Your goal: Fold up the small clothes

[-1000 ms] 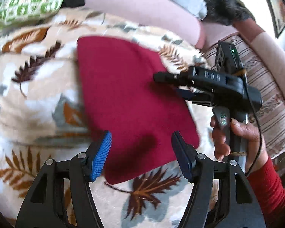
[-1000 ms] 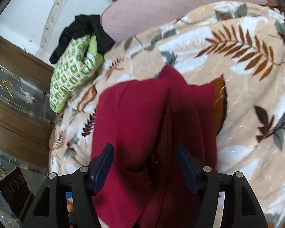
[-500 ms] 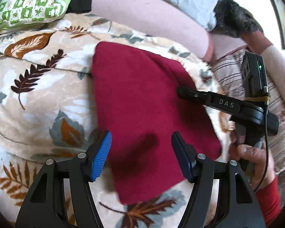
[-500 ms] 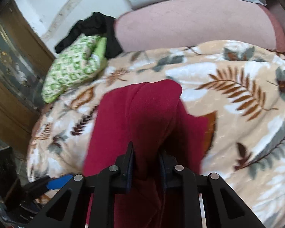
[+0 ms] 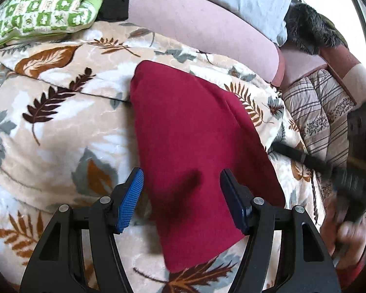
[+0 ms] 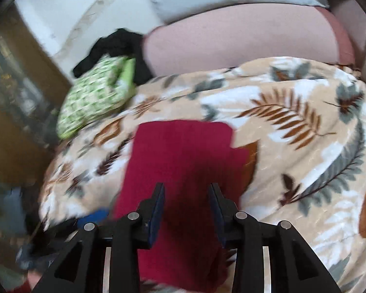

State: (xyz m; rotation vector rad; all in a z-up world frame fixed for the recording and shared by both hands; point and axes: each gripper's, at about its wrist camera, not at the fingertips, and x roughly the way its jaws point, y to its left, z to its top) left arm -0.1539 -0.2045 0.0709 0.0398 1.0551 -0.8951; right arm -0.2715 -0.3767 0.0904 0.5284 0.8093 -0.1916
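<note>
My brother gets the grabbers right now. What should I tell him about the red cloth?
Left gripper: open, holding nothing, hovering over the near end of the red cloth.
Right gripper: open, holding nothing, above the cloth's other side; that view is blurred.
Red cloth: lies folded over on the leaf-print blanket, one layer on top of another, nobody gripping it.
Done: at least one fold looks made.
Left: probably fold it once more or smooth it, then set it aside. The green patterned pillow and black garment sit at the blanket's far end.
</note>
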